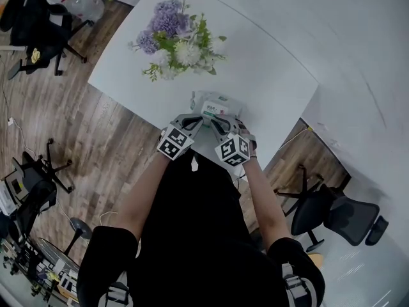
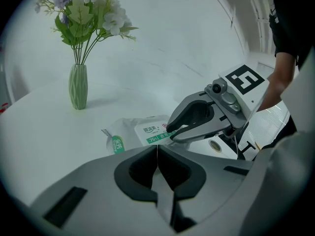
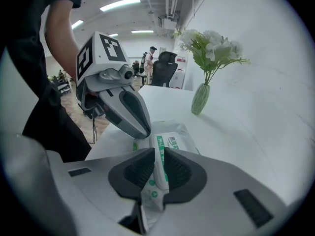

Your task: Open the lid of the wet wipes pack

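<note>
The wet wipes pack [image 1: 212, 105] lies flat near the front edge of the white table [image 1: 275, 62]; it is white film with a green-printed lid. My right gripper [image 3: 157, 154] is shut on the lid [image 3: 158, 146], which stands up between its pads; from the other side its tips [image 2: 170, 132] sit on the pack [image 2: 142, 131]. My left gripper [image 2: 157, 149] is shut, with nothing seen between its jaws. Its tip [image 3: 143, 132] rests at the pack's near left edge [image 3: 172, 136]. In the head view the left gripper [image 1: 197, 121] and right gripper [image 1: 216, 121] meet over the pack.
A green vase of purple and white flowers [image 1: 177, 43] stands mid-table behind the pack, also in the gripper views [image 2: 78, 86] [image 3: 200, 98]. The table edge runs just under the grippers. Office chairs [image 1: 332, 213] [image 1: 38, 24] stand on the wooden floor. A person [image 3: 151, 58] stands far off.
</note>
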`<action>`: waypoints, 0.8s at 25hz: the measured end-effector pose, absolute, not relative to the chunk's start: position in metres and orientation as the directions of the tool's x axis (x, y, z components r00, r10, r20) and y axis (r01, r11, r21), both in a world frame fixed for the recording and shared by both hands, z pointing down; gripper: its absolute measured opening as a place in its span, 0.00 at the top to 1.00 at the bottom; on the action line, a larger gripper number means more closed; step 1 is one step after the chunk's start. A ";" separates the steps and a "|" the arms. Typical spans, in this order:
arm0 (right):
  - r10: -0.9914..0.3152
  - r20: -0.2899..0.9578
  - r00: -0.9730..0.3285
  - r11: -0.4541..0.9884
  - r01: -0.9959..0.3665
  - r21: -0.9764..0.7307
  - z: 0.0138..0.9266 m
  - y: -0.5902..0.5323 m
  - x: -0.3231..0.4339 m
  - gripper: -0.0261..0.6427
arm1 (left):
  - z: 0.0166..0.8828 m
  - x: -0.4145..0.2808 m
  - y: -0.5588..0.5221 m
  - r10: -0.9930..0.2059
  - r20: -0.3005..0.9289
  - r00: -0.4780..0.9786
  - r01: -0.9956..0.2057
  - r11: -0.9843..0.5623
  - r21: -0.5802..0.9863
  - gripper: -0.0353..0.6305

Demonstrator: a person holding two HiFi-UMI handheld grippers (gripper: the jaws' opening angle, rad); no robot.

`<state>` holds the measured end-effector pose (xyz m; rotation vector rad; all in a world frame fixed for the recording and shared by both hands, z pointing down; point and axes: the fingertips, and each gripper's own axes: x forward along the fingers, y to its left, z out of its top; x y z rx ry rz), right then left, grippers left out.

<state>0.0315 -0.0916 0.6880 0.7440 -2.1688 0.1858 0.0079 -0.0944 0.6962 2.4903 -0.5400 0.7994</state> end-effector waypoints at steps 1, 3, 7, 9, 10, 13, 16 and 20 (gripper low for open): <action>-0.446 0.746 -0.494 0.818 -0.564 0.115 0.689 -0.091 0.030 0.85 | 0.698 0.008 -0.095 -0.221 0.624 0.749 -0.496 -0.812 0.307 0.91; -0.441 0.746 -0.499 0.826 -0.551 0.120 0.692 -0.090 0.028 0.84 | 0.703 0.008 -0.096 -0.225 0.631 0.742 -0.504 -0.809 0.304 0.91; -0.435 0.748 -0.501 0.837 -0.530 0.132 0.695 -0.089 0.027 0.83 | 0.705 0.008 -0.096 -0.230 0.622 0.748 -0.506 -0.804 0.311 0.91; -0.434 0.748 -0.503 0.843 -0.520 0.139 0.696 -0.090 0.027 0.83 | 0.705 0.008 -0.096 -0.232 0.618 0.752 -0.505 -0.804 0.314 0.91; -0.433 0.748 -0.502 0.845 -0.514 0.144 0.697 -0.090 0.026 0.82 | 0.705 0.008 -0.097 -0.233 0.617 0.752 -0.506 -0.804 0.313 0.91; -0.431 0.752 -0.498 0.855 -0.493 0.164 0.699 -0.090 0.027 0.82 | 0.706 0.009 -0.097 -0.235 0.617 0.751 -0.508 -0.802 0.313 0.91; -0.426 0.757 -0.496 0.864 -0.471 0.178 0.700 -0.089 0.026 0.82 | 0.706 0.009 -0.096 -0.232 0.617 0.752 -0.506 -0.803 0.315 0.91; -0.423 0.770 -0.477 0.881 -0.417 0.225 0.701 -0.089 0.024 0.81 | 0.706 0.009 -0.097 -0.225 0.616 0.755 -0.499 -0.806 0.317 0.91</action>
